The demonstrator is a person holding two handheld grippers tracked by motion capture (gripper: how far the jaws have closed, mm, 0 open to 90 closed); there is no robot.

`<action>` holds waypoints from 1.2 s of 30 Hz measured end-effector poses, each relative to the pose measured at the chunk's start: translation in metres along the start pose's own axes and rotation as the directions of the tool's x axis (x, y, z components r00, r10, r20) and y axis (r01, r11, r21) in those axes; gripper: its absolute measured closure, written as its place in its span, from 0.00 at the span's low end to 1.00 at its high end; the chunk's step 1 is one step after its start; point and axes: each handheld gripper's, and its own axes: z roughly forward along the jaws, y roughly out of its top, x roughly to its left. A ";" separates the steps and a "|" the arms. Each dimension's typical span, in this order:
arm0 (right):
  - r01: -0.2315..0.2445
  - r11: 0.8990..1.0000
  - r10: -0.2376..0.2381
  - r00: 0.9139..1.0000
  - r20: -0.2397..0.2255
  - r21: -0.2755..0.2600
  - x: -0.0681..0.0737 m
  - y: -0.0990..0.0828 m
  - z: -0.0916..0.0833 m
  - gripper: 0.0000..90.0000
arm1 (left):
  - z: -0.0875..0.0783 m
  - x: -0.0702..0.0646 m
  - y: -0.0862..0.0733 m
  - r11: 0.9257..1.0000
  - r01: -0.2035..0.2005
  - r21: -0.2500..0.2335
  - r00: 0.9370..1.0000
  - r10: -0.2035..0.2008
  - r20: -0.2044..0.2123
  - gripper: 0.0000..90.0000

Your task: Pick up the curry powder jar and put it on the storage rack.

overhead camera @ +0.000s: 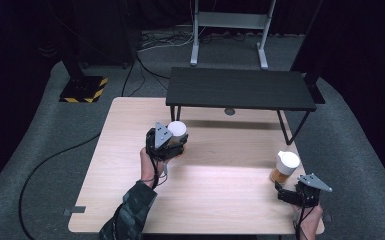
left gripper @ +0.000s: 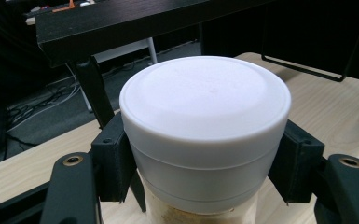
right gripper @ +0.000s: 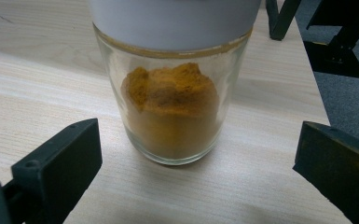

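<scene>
**Gripping one lidded jar, framing the other**

Clamping your left gripper (overhead camera: pixel 172 142) on a white-lidded jar (overhead camera: pixel 177 131), you have it near the tabletop's (overhead camera: pixel 220 200) far edge, left of centre, in front of the black bench (overhead camera: pixel 240 87). Its own view shows both pads pressed against the white lid (left gripper: pixel 205 100), with tan contents just visible beneath. Your right gripper (overhead camera: pixel 292 194) sits at the near right corner, jaws spread wide and touching nothing. Its view reveals what the high view cannot: the glass jar (right gripper: pixel 172 112) before it holds clumped orange-yellow powder (right gripper: pixel 170 109). No writing can be read on either jar.
</scene>
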 end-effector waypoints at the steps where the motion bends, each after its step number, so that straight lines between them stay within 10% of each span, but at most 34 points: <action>1: 0.001 1.000 -0.001 1.000 0.000 0.000 0.000 0.000 0.000 0.00 | 0.001 0.001 0.000 1.000 0.002 -0.001 1.000 -0.002 0.001 0.37; 36: 0.001 1.000 -0.001 1.000 0.001 0.000 0.000 0.000 0.000 0.00 | 0.005 0.014 0.021 1.000 -0.014 -0.002 1.000 0.014 0.009 0.37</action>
